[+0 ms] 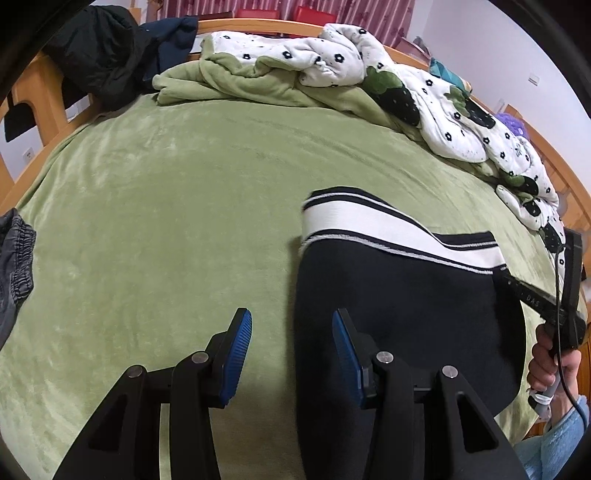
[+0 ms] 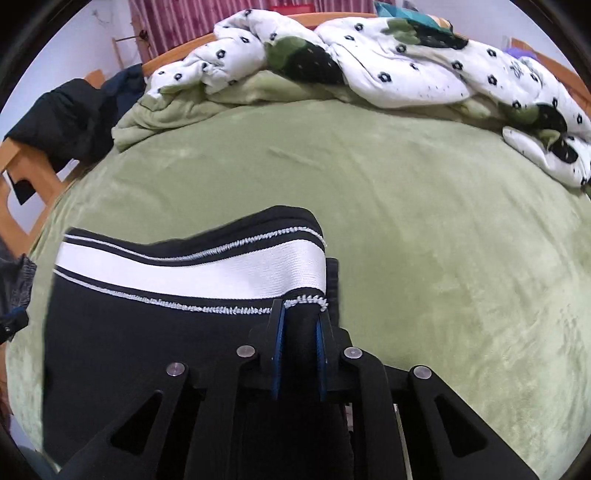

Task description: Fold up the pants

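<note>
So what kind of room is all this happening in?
A bedroom, most likely: a wooden-framed bed under a green blanket, a rumpled flower-print quilt at its far side, and curtains behind.

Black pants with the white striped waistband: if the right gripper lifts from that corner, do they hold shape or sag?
Likely sag: the black pants lie limp and flat on the green blanket, so they look soft. The waistband looks thicker and may droop less. The right gripper pinches only one corner, so the far side would probably trail; the left gripper stands open, holding nothing.
</note>
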The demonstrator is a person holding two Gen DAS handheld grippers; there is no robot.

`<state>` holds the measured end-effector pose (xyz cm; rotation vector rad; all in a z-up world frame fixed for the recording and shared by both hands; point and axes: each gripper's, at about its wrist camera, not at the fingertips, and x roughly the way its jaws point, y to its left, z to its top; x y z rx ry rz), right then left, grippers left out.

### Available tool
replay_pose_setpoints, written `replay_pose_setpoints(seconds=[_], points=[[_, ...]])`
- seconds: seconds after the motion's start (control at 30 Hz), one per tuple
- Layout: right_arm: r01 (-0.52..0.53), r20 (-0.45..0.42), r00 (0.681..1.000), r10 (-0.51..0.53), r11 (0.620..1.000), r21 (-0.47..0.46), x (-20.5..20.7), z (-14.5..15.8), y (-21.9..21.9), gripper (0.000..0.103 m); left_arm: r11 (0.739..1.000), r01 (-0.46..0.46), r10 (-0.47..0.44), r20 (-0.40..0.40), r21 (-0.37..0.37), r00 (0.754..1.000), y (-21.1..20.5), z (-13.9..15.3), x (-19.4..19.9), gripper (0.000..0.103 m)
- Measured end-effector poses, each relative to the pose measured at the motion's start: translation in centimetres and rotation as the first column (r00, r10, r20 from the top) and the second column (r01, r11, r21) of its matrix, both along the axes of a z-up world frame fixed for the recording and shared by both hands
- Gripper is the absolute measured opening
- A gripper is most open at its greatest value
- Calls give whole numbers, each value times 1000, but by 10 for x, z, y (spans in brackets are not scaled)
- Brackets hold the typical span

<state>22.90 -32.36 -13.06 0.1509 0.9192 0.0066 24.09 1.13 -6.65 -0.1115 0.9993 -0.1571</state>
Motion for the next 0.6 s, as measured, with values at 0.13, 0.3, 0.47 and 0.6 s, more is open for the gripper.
replay_pose_setpoints(seconds=[0.13, 0.3, 0.47, 0.6], points=[[20, 119, 993, -22, 1000, 23, -19, 35, 0, 23, 999, 36, -35, 58, -13, 998, -11, 9, -2, 43], [-56, 214, 976, 45, 997, 48, -8, 43, 22, 23, 988, 118, -101, 159, -98, 982, -38, 23, 17, 44], [-58, 92, 994, 61, 998, -40, 34, -8, 27, 13, 988, 155, -156, 108, 10, 982, -74, -21, 65, 46], [-54, 108, 992, 60, 997, -52, 47, -14, 21, 12, 989, 148, -148, 46, 11, 988, -79, -53, 81, 46]])
